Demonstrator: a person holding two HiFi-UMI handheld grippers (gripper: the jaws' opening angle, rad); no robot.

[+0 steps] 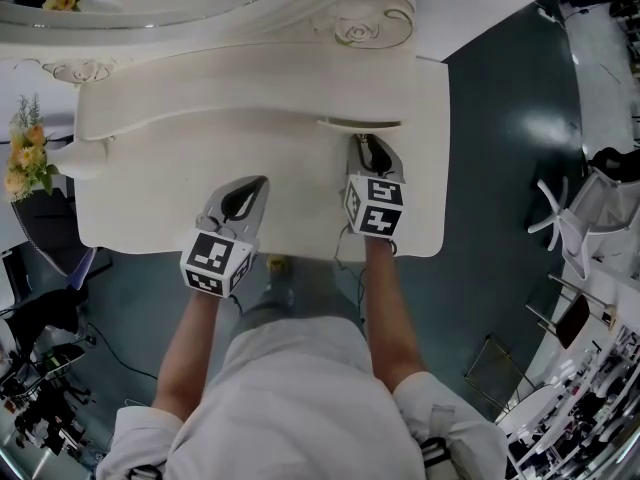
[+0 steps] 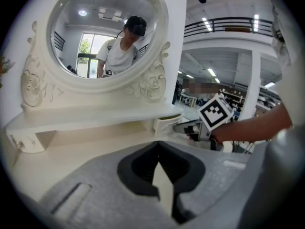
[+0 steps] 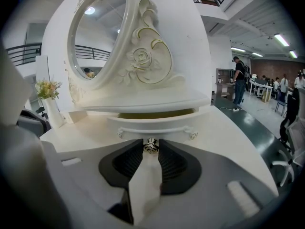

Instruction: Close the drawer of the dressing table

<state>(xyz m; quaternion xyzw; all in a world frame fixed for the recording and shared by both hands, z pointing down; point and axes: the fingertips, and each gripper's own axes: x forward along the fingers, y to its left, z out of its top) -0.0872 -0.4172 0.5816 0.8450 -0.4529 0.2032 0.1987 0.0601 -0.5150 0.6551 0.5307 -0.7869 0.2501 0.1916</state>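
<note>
The white dressing table [image 1: 180,208] has a small drawer [image 1: 360,124] under its raised shelf, standing slightly out. In the right gripper view the drawer front [image 3: 155,127] shows a dark gap above it, and its metal knob [image 3: 151,146] sits between the jaw tips. My right gripper [image 1: 362,142] is shut on that knob. My left gripper [image 1: 256,184] hovers over the bare tabletop to the left, shut and holding nothing. From the left gripper view [image 2: 158,148], the right gripper [image 2: 180,126] meets the drawer [image 2: 167,122].
An oval mirror [image 2: 102,32] in a carved frame stands at the back of the table. Flowers [image 1: 25,158] are beside the table's left end. A white chair [image 1: 585,213] and dark floor [image 1: 500,148] lie to the right. People stand far off [image 3: 238,87].
</note>
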